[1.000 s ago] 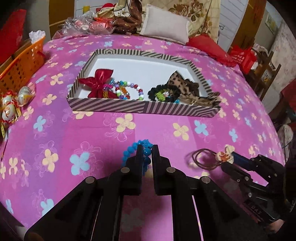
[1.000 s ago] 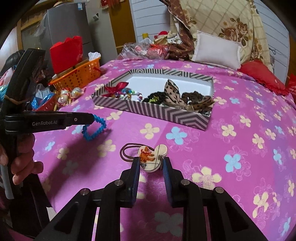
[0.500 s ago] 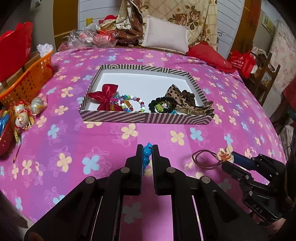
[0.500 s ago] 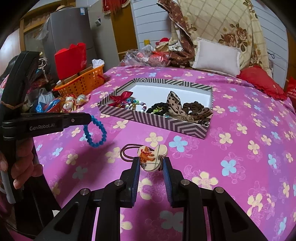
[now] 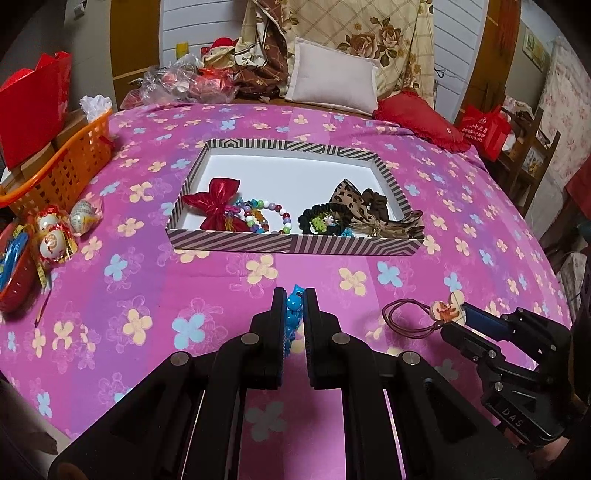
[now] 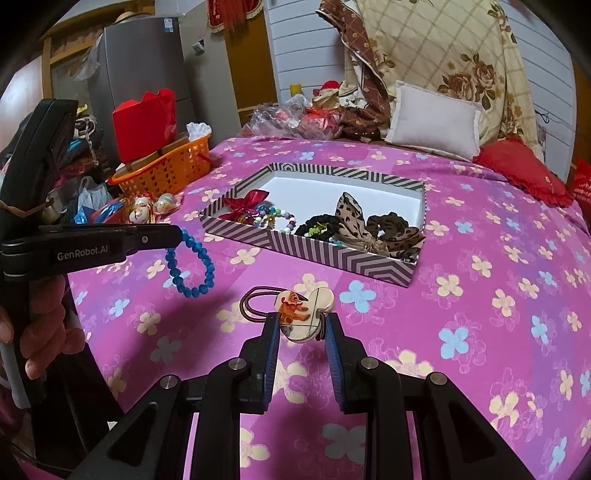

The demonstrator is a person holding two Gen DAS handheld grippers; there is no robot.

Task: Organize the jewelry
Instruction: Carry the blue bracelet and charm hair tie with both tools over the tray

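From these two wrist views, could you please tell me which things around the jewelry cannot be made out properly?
- Blue bead bracelet: in the left wrist view, mostly hidden between the left gripper fingers; its loop shows only in the right wrist view.
- Hair tie charm: its lower edge is covered by the right gripper in the right wrist view.
- Striped box: its near wall hides the lower parts of the pieces inside in both views.

We note a bed (image 5: 332,122) under a pink floral sheet, white panelled wall (image 5: 207,33) at 12 o'clock, a grey refrigerator (image 6: 144,70) at 10 o'clock, wooden shelving (image 5: 532,147) at 2 o'clock.
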